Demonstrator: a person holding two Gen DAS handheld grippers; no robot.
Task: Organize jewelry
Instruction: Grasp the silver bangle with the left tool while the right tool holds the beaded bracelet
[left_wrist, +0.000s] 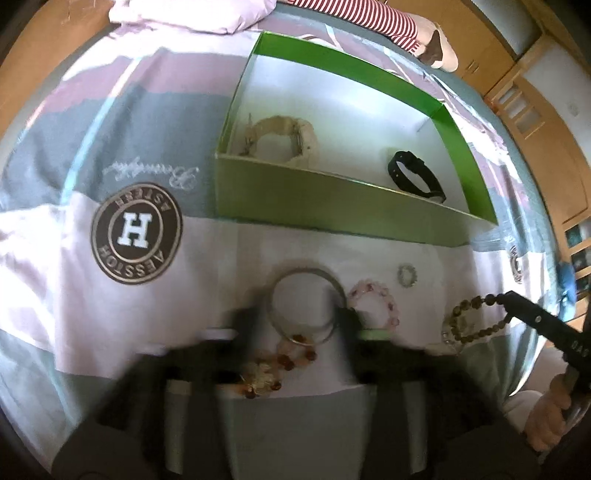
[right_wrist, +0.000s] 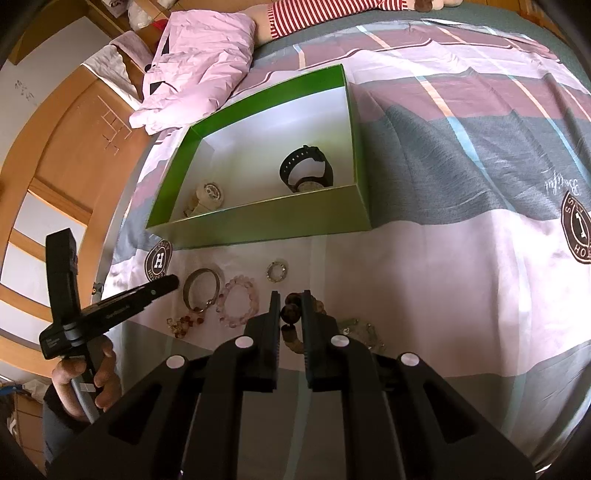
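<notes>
A green box (left_wrist: 332, 206) (right_wrist: 258, 221) lies open on the bed with a cream watch (left_wrist: 284, 138) (right_wrist: 208, 197) and a black watch (left_wrist: 415, 177) (right_wrist: 308, 171) inside. In front of it lie a silver bangle (left_wrist: 303, 306) (right_wrist: 201, 288), a pink bead bracelet (left_wrist: 375, 304) (right_wrist: 238, 301), an amber bead bracelet (left_wrist: 277, 363) (right_wrist: 183, 323) and a small ring (left_wrist: 406, 275) (right_wrist: 277, 271). My left gripper (left_wrist: 295, 325) (right_wrist: 168, 284) is open around the bangle, blurred. My right gripper (right_wrist: 290, 306) (left_wrist: 506, 297) is shut on a brown bead bracelet (right_wrist: 290, 314) (left_wrist: 476, 314).
The striped bedspread (right_wrist: 443, 184) has round logo patches (left_wrist: 136, 232). A pink pillow (right_wrist: 199, 70) and a striped plush toy (left_wrist: 369, 18) lie at the far end. Wooden furniture (right_wrist: 55, 147) borders the bed. A pale green bracelet (right_wrist: 360, 330) lies by the right gripper.
</notes>
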